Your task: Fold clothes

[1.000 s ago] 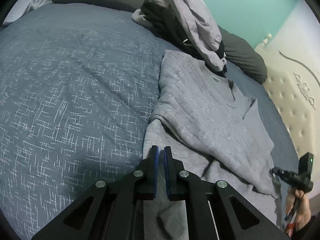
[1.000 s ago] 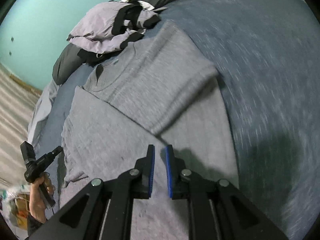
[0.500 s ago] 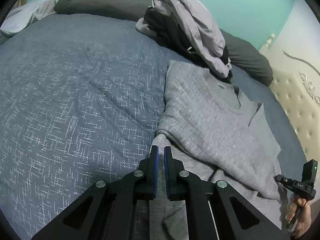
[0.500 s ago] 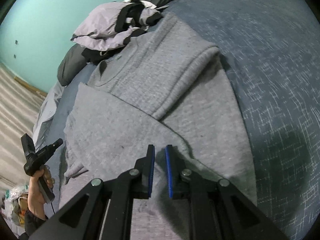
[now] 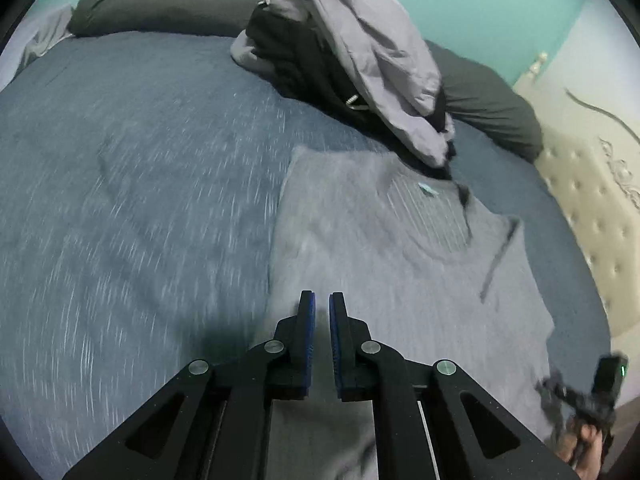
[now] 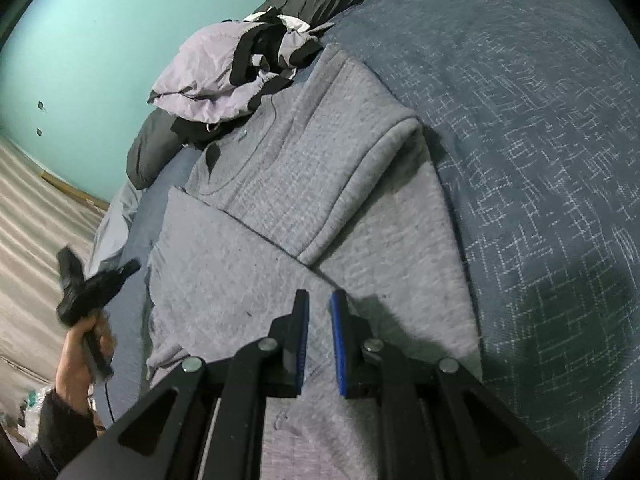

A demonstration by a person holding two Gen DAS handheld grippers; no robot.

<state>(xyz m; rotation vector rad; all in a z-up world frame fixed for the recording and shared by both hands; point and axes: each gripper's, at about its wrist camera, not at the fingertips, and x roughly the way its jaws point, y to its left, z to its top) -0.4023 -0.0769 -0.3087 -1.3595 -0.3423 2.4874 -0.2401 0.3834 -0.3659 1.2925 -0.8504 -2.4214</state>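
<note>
A grey knit sweater (image 5: 400, 260) lies flat on the blue bedspread (image 5: 120, 200), collar toward the clothes pile. In the right wrist view one sleeve (image 6: 372, 184) of the sweater (image 6: 240, 280) is folded across its body. My left gripper (image 5: 322, 300) hovers over the sweater's left part, its pads only a narrow slit apart and nothing between them; this view is blurred. My right gripper (image 6: 319, 298) hangs over the sweater's lower middle, also nearly closed and empty. Each gripper shows in the other's view, held by a hand: the left (image 6: 92, 292), the right (image 5: 592, 392).
A pile of lilac and black clothes (image 5: 360, 52) sits just beyond the collar, also seen as the pile (image 6: 224, 76). Dark pillows (image 5: 160, 0) line the teal wall. A tufted cream headboard (image 5: 592, 208) stands at the right. Bare bedspread (image 6: 540, 160) stretches right of the sweater.
My left gripper has swung forward over the sweater toward the collar, blurring its view. My right gripper has crept closer to the sweater. Neither jaw gap has visibly changed.
</note>
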